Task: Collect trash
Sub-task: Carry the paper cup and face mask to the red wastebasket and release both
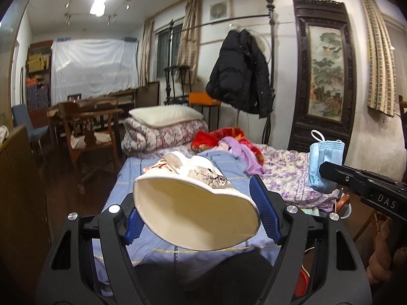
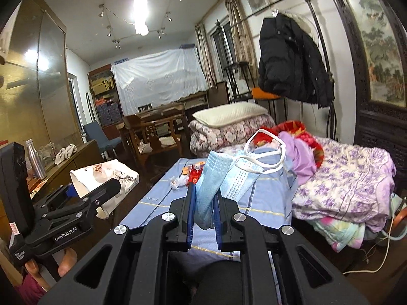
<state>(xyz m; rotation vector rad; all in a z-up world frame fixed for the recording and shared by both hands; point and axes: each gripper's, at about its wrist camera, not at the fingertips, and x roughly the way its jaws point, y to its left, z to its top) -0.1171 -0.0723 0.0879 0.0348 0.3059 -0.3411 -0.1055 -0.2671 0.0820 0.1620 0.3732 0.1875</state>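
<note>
Lettering "GenRobot.AI" marks left hand-held gripper (image 2: pixel 106 190) clamping paper cup (image 1: pixel 195 203); right hand-held gripper (image 2: pixel 204 218) pinches mask (image 2: pixel 223 178).

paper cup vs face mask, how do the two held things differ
The paper cup is stiff, white with printed art, and squashed to an oval; the face mask is soft, blue and folded, its white ear loops sticking up. The left gripper holds the cup with its fingers spread wide; the right gripper pinches the mask with its fingers nearly together. Both are held off the bed.
</note>
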